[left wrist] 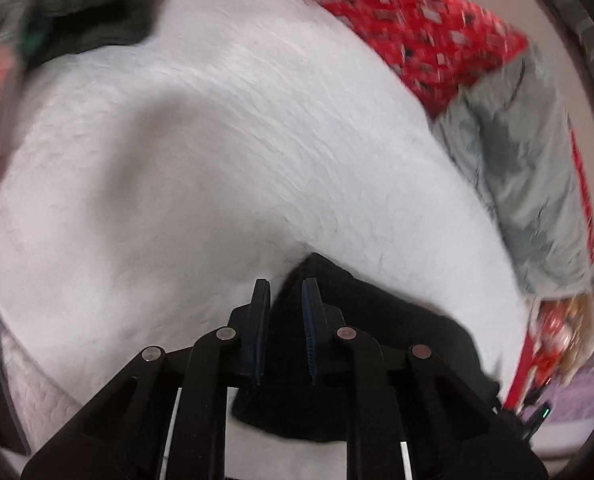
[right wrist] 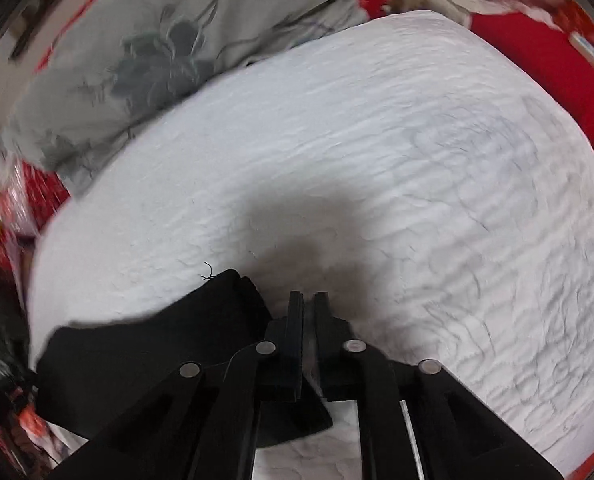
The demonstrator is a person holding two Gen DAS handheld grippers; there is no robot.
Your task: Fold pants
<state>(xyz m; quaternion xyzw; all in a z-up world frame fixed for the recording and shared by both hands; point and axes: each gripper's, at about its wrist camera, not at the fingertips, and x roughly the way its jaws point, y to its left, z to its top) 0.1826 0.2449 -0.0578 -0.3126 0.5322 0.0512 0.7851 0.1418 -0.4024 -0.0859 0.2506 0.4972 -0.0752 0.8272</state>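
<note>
- Currently, the black pants [left wrist: 377, 344] are seen lying on a white quilted bed cover [left wrist: 225, 152].
- The left tool [left wrist: 285, 292] is tilted downward, its fingers nearly closed around a pants edge.
- The right tool [right wrist: 308, 304] is angled likewise, its fingers pinched on black cloth [right wrist: 145, 344].
- A grey floral pillow [right wrist: 149, 52] is seen beyond.

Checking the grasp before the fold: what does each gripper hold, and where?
Both appear to pinch the black pants: left gripper at a raised corner, right gripper at an edge beside a bunched end.
</note>
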